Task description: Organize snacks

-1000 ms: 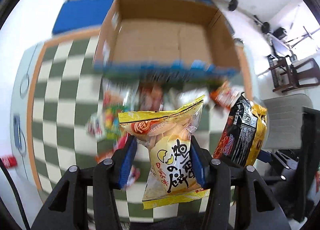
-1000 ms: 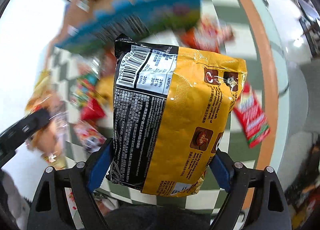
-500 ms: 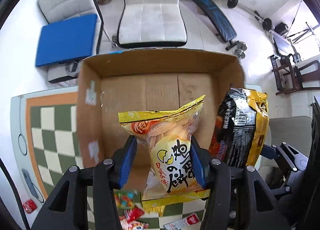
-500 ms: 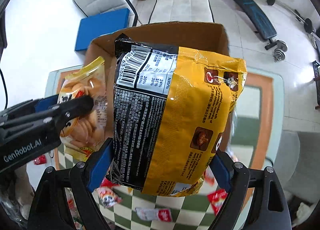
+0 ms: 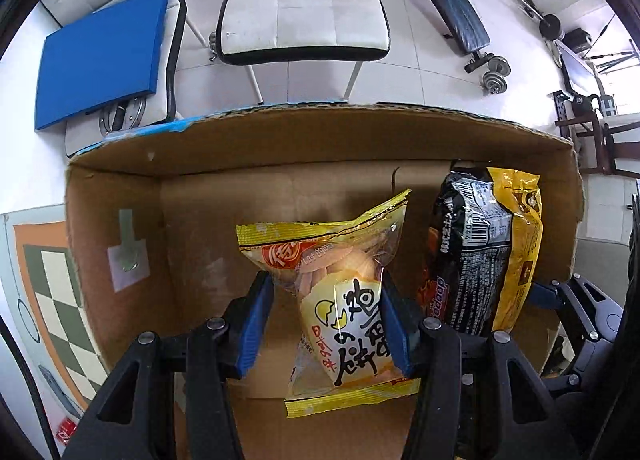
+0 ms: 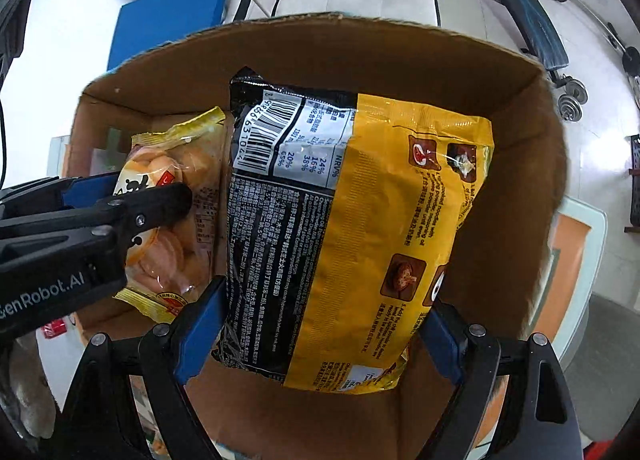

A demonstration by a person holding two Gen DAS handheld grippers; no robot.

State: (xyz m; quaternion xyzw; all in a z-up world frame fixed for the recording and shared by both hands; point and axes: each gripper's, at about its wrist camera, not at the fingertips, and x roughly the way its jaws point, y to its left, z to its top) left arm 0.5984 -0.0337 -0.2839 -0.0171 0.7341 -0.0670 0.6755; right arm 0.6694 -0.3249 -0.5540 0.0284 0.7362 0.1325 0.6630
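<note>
My left gripper (image 5: 326,320) is shut on a yellow rice cracker bag (image 5: 344,300) and holds it inside the open cardboard box (image 5: 192,195). My right gripper (image 6: 320,332) is shut on a large yellow and black noodle pack (image 6: 352,227) and holds it inside the same box (image 6: 520,163), to the right of the cracker bag (image 6: 176,219). The noodle pack also shows in the left wrist view (image 5: 484,252). The left gripper shows from the side in the right wrist view (image 6: 120,211). The box floor below both packs looks bare.
The box stands on a table with a green and white checked mat (image 5: 52,292). A small red packet (image 5: 66,428) lies at the table's near left. Beyond the box are a white chair (image 5: 304,7), a blue cushion (image 5: 100,55) and a weight bench (image 5: 452,7).
Both grippers have moved forward from above the loose snacks on the table into the box, each still holding its pack. The box now fills both views.
</note>
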